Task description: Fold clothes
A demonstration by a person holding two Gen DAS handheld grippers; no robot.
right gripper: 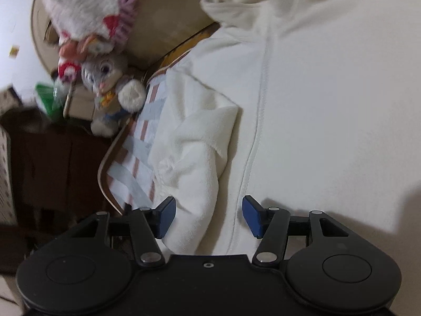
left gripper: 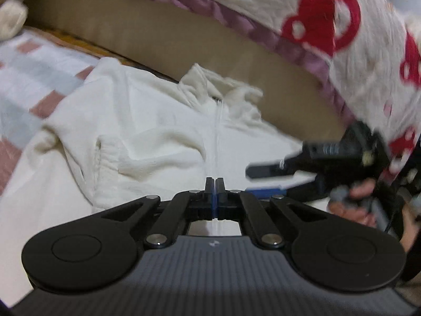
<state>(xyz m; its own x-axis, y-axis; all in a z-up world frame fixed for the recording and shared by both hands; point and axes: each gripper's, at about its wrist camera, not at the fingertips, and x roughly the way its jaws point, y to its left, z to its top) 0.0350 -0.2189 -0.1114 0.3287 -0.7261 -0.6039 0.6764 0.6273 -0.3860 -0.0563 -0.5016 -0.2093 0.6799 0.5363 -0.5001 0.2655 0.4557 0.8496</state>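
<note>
On the bed (left gripper: 34, 79) a white jacket (left gripper: 147, 137) lies flat, collar at twelve o'clock. Left tongs (left gripper: 214, 181) are pressed together, empty. Right tongs (right gripper: 209, 216) stand spread over the jacket.

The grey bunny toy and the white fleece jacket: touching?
Apart. In the right wrist view the bunny toy sits off the bed's edge, with checked bedsheet showing between it and the jacket.

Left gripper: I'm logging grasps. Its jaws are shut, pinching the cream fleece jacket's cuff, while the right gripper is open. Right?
Not quite. The left gripper is shut, but the left wrist view shows nothing pinched between its pads; the cream fleece jacket lies beyond it. The right gripper is open, as the right wrist view shows.
</note>
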